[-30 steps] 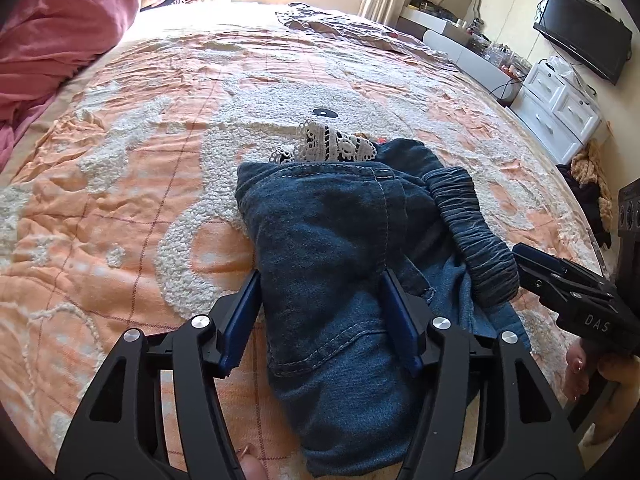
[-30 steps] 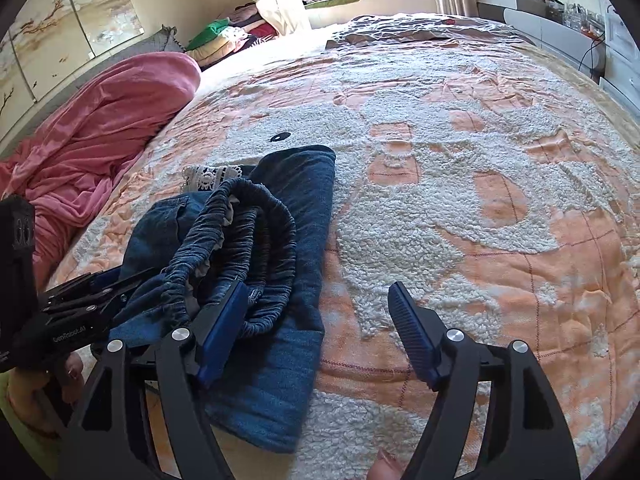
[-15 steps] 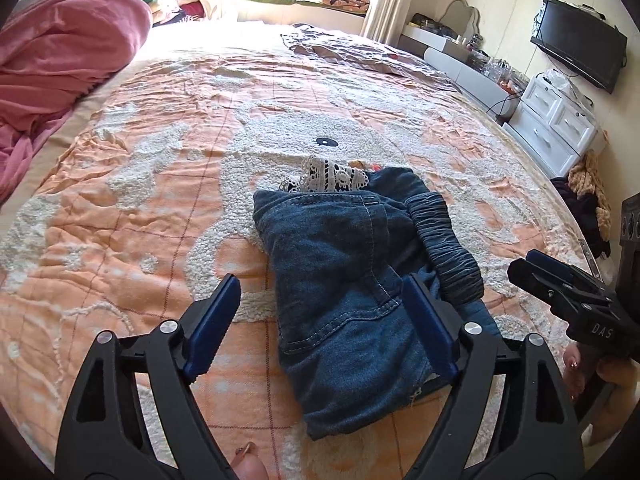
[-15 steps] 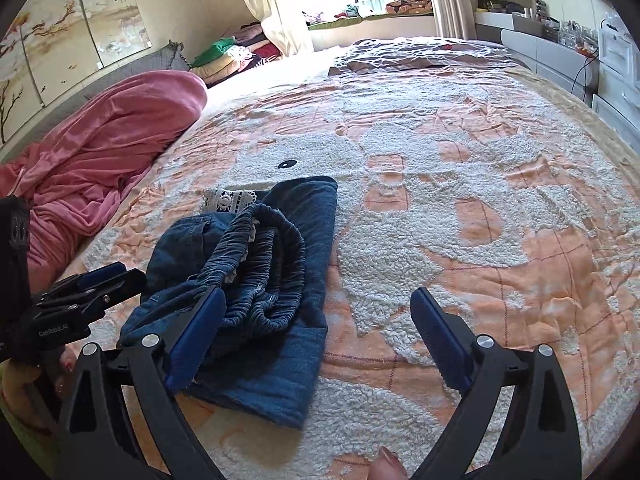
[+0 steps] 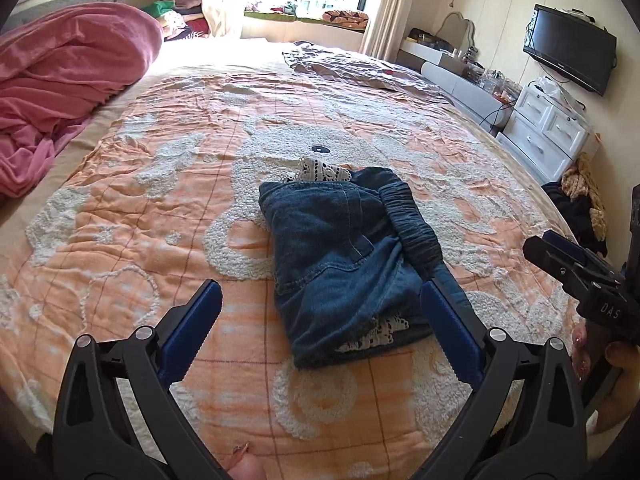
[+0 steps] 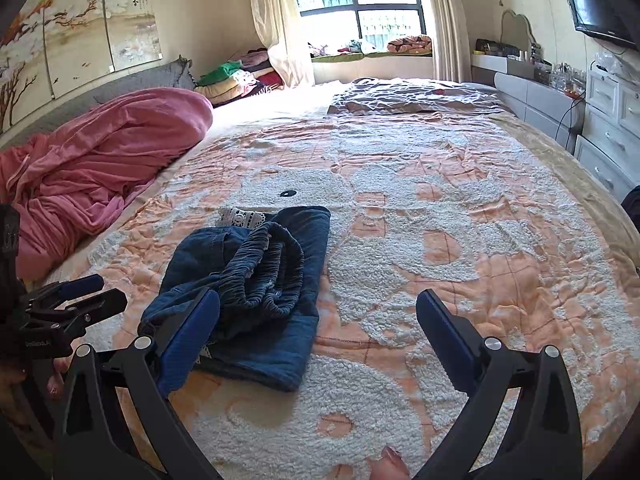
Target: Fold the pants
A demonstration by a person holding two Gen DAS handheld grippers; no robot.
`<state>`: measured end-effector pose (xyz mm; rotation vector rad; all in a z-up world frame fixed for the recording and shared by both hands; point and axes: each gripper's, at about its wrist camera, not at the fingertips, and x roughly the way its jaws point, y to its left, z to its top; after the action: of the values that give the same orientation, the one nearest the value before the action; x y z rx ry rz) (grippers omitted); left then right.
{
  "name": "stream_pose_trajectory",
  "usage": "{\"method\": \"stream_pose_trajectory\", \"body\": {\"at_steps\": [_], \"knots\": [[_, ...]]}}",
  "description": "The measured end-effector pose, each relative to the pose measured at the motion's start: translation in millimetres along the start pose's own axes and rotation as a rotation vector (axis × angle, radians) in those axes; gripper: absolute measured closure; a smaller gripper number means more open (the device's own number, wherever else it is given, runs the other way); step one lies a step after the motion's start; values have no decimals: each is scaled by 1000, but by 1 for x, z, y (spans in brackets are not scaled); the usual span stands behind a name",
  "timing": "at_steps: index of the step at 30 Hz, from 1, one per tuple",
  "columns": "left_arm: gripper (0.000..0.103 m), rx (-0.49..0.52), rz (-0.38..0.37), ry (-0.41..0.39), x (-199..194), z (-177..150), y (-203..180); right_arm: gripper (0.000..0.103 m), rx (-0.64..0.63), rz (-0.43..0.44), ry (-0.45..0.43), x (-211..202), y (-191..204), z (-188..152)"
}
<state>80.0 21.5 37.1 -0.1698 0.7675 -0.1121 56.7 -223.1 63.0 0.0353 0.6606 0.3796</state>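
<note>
The blue denim pants (image 5: 340, 256) lie folded in a compact bundle on the orange and white bedspread (image 5: 140, 208), elastic waistband on top at the right, white lace trim showing at the far and near ends. They also show in the right wrist view (image 6: 256, 280). My left gripper (image 5: 320, 316) is open and empty, just in front of the bundle's near edge. My right gripper (image 6: 316, 324) is open and empty, with its left finger (image 6: 188, 332) over the bundle's near corner. Each gripper shows at the edge of the other's view.
A heaped pink blanket (image 5: 60, 80) lies along the bed's left side. A grey patterned cloth (image 5: 360, 72) lies at the far end. White drawers (image 5: 548, 124), a wall TV (image 5: 572, 52) and a clothes pile (image 5: 580, 200) stand right of the bed.
My left gripper has let go of the pants, opened wide and pulled back. My right gripper has also pulled back from the bundle. The pants stay folded on the bed.
</note>
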Motion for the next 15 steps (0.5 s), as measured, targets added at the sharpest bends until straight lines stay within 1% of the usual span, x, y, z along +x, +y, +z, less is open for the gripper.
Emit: {"method": "stream_pose_trajectory", "body": {"at_steps": [8, 15], "knots": [[10, 2, 10, -3, -17, -28, -8, 5, -60, -32, -45, -30, 10, -18], [10, 10, 25, 35, -18, -58, -13, 5, -42, -23, -16, -41, 6, -41]]}}
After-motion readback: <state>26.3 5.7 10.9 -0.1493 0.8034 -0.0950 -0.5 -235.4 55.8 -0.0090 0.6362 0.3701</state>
